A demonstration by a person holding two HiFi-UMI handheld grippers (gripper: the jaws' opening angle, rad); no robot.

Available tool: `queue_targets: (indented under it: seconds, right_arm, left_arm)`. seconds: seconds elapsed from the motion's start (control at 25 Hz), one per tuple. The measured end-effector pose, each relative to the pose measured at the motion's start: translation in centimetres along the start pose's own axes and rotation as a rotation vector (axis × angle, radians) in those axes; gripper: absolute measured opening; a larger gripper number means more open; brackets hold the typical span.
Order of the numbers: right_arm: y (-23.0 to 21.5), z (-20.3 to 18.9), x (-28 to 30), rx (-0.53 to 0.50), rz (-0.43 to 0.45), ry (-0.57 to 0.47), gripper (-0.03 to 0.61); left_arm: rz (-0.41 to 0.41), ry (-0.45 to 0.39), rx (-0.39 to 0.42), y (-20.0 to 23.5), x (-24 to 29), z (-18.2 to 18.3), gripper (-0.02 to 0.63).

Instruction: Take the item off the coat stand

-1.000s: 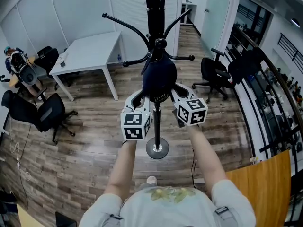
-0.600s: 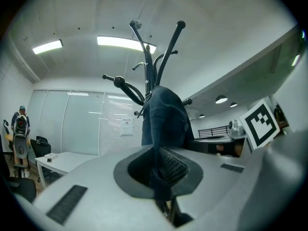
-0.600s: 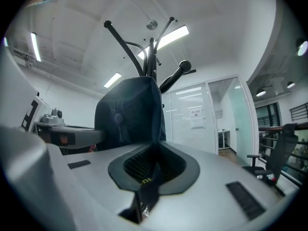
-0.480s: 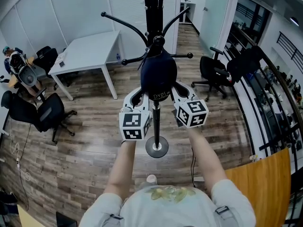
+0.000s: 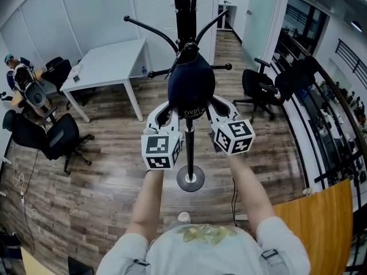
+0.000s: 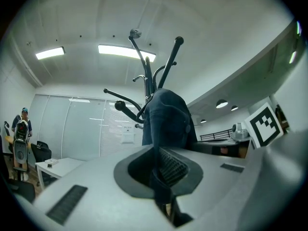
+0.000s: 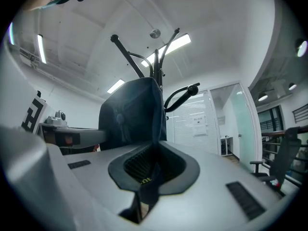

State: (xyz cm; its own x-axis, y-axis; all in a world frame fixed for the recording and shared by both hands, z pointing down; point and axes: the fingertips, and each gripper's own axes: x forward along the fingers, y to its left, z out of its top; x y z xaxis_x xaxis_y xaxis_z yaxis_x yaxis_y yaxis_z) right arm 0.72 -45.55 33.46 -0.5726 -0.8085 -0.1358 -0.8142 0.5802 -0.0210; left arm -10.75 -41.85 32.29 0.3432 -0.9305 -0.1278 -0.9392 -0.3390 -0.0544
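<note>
A dark blue cap (image 5: pixel 191 87) with pale lettering on its lower edge hangs on the black coat stand (image 5: pixel 183 7), whose round base (image 5: pixel 190 180) stands on the wood floor. My left gripper (image 5: pixel 168 113) is shut on the cap's lower left edge. My right gripper (image 5: pixel 214 109) is shut on its lower right edge. In the left gripper view the cloth of the cap (image 6: pixel 166 119) is pinched between the ribbed pads of the left gripper (image 6: pixel 162 177). In the right gripper view the cap (image 7: pixel 134 117) runs down into the right gripper (image 7: pixel 147 177), with the stand's hooks (image 7: pixel 180 93) behind it.
A white table (image 5: pixel 109 62) stands at the back left, with black office chairs (image 5: pixel 54 137) beside it and more chairs (image 5: pixel 259 87) at the right. A person (image 5: pixel 17 76) sits at the far left. A wooden counter (image 5: pixel 321 222) is at the lower right.
The cap and both grippers have shifted a little up and to the left. The marker cubes stand slightly further apart.
</note>
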Motion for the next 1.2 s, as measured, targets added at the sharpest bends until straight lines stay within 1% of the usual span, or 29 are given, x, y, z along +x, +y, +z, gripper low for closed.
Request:
queue_targets:
  seconds: [0.2,0.68,0.96,1.2]
  right_arm:
    - [0.9,1.6,-0.8,-0.009,0.009,-0.036,0.035]
    - [2.6,5.0,-2.6,-0.013,0.029,-0.095,0.035]
    - [3.5,7.4,-3.9,-0.045,0.038,-0.144,0.035]
    - [4.1,8.4,-4.9,-0.055,0.047,-0.166,0.035]
  left_arm:
    - [0.005,-0.042,0.011,-0.3,-1.2,1.6,0.023]
    - [0.012,-0.109,0.024,-1.0,-3.4,5.0,0.023]
    - [0.014,-0.158,0.032,-1.8,-4.8,7.2,0.023]
    - [0.016,-0.175,0.039,-2.4,-5.8,8.3,0.023]
